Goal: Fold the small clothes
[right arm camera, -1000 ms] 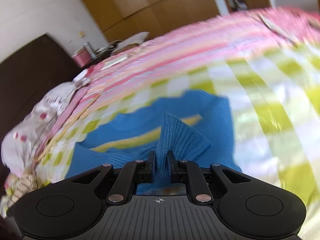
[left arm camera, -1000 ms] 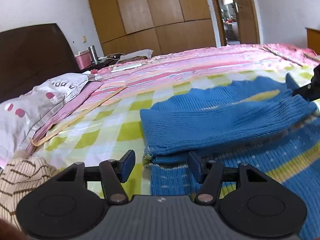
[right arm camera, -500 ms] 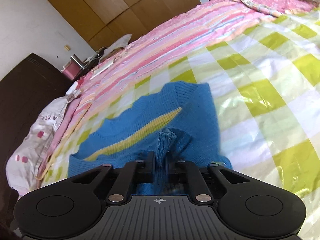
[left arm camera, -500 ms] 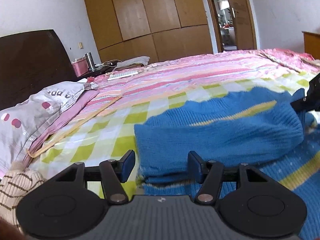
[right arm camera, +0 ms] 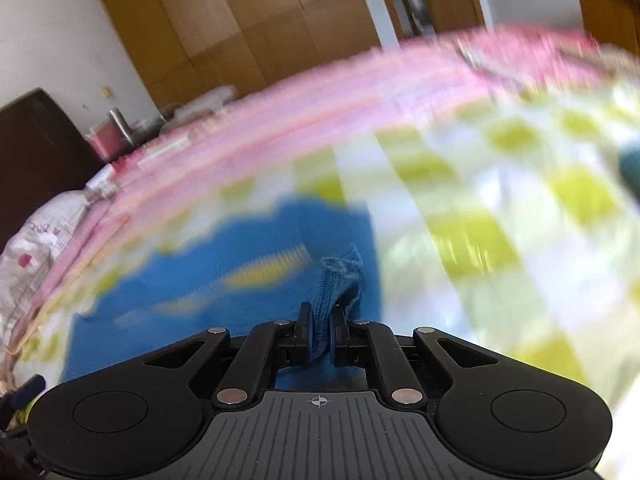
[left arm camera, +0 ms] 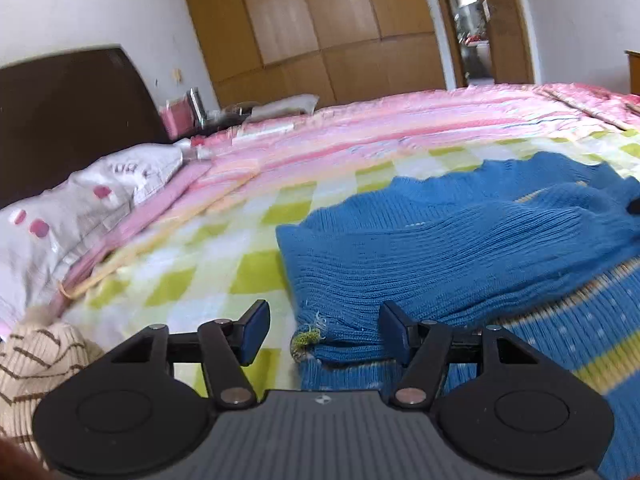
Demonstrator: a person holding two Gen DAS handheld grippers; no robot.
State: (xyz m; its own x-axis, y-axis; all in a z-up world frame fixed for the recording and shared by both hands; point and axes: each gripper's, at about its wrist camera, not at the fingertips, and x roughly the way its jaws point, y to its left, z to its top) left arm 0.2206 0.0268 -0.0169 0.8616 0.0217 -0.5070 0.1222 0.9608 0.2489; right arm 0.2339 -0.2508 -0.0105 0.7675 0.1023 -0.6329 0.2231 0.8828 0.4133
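A blue knit sweater (left arm camera: 460, 248) with yellow stripes lies on the green-checked bed cover (left arm camera: 192, 264), one part folded over the rest. My left gripper (left arm camera: 322, 334) is open, low over the sweater's near left corner, with the frayed cuff between its fingers and not held. My right gripper (right arm camera: 319, 334) is shut on a pinch of blue knit (right arm camera: 334, 280) and holds it above the sweater (right arm camera: 224, 276). The right wrist view is blurred by motion.
A white pillow with pink spots (left arm camera: 68, 216) and a dark headboard (left arm camera: 60, 112) are at the left. A cream striped knit (left arm camera: 32, 364) lies at the near left. Pink striped bedding (left arm camera: 400, 128) lies beyond the sweater, with wooden wardrobes (left arm camera: 320, 28) behind.
My right gripper has moved with the pinched knit still in it, and its view has tilted up and blurred. The left gripper stayed open and shifted slightly over the sweater's corner.
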